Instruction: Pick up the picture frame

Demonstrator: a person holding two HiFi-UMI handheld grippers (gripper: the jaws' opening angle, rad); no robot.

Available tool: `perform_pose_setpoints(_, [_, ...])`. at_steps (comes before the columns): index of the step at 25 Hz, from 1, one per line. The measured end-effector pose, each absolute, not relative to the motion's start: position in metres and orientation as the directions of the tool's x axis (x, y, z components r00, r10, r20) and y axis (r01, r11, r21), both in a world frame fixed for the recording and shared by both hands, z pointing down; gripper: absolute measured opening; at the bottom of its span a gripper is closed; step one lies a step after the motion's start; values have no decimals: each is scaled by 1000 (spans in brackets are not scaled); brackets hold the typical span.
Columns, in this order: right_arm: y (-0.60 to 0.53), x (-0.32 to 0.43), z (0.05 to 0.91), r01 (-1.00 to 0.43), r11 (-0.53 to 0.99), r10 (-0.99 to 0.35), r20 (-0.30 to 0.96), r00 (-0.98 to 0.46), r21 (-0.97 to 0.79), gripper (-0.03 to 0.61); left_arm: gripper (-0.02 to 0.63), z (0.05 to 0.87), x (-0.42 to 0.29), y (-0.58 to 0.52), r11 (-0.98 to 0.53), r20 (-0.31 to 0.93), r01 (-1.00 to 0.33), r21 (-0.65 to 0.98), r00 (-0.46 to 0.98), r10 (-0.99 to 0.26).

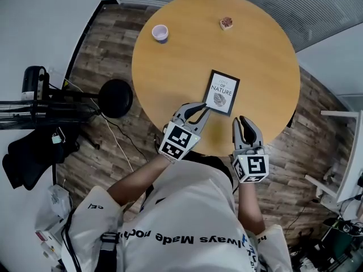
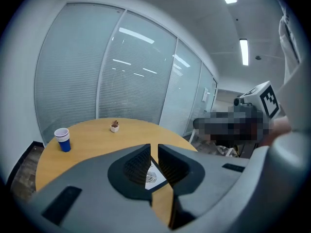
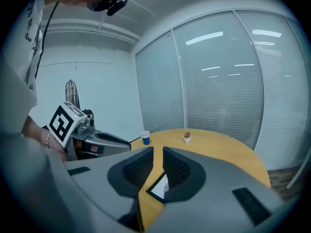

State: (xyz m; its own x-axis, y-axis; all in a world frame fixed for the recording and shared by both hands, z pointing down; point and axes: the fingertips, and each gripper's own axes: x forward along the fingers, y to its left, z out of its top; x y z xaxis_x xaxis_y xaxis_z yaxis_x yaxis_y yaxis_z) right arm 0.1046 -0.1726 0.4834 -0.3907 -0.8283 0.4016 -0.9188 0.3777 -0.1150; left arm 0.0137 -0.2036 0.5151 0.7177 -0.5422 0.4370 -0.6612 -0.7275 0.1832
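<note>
Table point(image 1: 255, 55): one picture frame point(image 1: 222, 92), one potted plant point(image 1: 226, 22)

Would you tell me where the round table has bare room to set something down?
Bare wood lies between paper cup, potted plant and picture frame, and right of the frame. Crowded: near edge, by left gripper and right gripper.

Table point(image 1: 255, 50) bears picture frame point(image 1: 222, 92) nearest, cup point(image 1: 160, 33) and plant point(image 1: 226, 22) beyond.
</note>
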Motion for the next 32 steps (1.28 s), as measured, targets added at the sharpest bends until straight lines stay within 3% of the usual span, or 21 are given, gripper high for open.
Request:
perform_pose_setpoints(19, [-200, 122, 616, -930, 341, -740, 572, -355, -136, 78, 33, 643, 22, -225, -664, 606, -690, 287, 668, -432])
perform_pose_setpoints(23, [-203, 128, 636, -932, 336, -718, 602, -348, -138, 84, 84, 659, 26, -231, -642, 627, -705, 302, 654, -423])
perform_pose_setpoints(32, [-217, 135, 680, -938, 318, -678, 659, -327, -138, 86, 84, 694, 27, -247, -616, 674, -726, 306, 622, -399])
